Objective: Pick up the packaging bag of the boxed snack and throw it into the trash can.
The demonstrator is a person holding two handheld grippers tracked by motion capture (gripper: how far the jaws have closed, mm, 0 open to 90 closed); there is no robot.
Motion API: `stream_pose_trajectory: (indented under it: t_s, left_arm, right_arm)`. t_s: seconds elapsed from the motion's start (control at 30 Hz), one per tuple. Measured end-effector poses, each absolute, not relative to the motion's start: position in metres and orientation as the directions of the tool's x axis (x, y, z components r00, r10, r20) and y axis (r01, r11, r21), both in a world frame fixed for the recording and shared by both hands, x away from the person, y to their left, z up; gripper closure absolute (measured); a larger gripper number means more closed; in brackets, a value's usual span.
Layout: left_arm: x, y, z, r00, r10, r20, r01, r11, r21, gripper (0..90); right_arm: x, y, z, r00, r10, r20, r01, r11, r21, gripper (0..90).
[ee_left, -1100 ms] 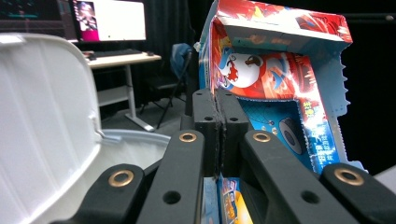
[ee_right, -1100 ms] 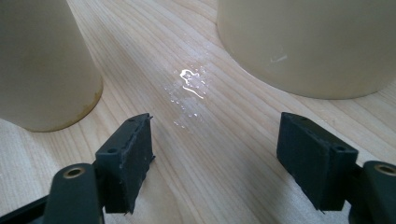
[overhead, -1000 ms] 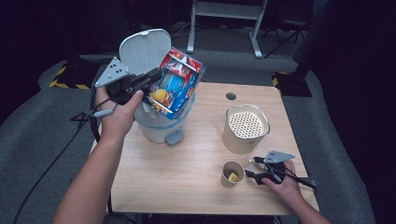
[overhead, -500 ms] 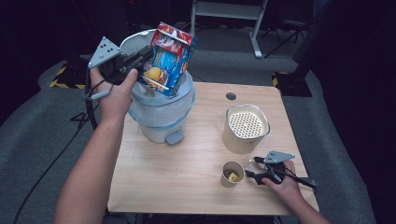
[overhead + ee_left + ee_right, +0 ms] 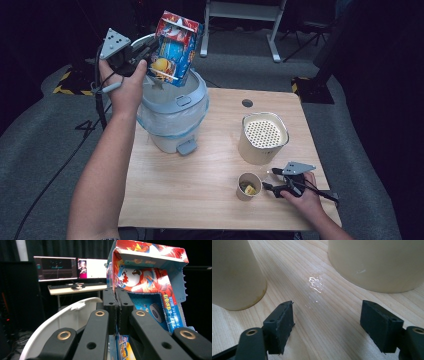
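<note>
The left tool [image 5: 142,54] is clenched on the edge of a colourful cardboard box [image 5: 175,47], holding it tilted in the air just above an open bin [image 5: 172,112] on the tabletop [image 5: 210,170]. The right tool [image 5: 274,181] rests on the tabletop, jaws apart and holding nothing, just beside a small paper cup [image 5: 248,186], with a perforated-top container [image 5: 263,137] ahead of it.

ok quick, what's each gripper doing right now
Left gripper: shut on the colourful carton, above the bin.
Right gripper: open, holding nothing, by the small cup.
</note>
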State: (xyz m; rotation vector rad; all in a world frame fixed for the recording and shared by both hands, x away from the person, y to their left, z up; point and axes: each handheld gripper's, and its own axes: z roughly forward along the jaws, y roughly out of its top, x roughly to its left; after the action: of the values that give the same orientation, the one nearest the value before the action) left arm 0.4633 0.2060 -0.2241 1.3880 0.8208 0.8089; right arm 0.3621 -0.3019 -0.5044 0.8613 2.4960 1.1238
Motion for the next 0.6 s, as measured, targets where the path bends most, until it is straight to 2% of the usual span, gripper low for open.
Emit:
stream_pose_trajectory:
  t_s: [0.6]
  left_arm:
    - [0.48,0.203,-0.235,0.451,0.892,-0.018,0.023,0.009,1.0,87.1]
  right_arm:
    - [0.362,-0.302,-0.504,-0.785,0.619,-0.002,0.408,0.52,0.75,26.8]
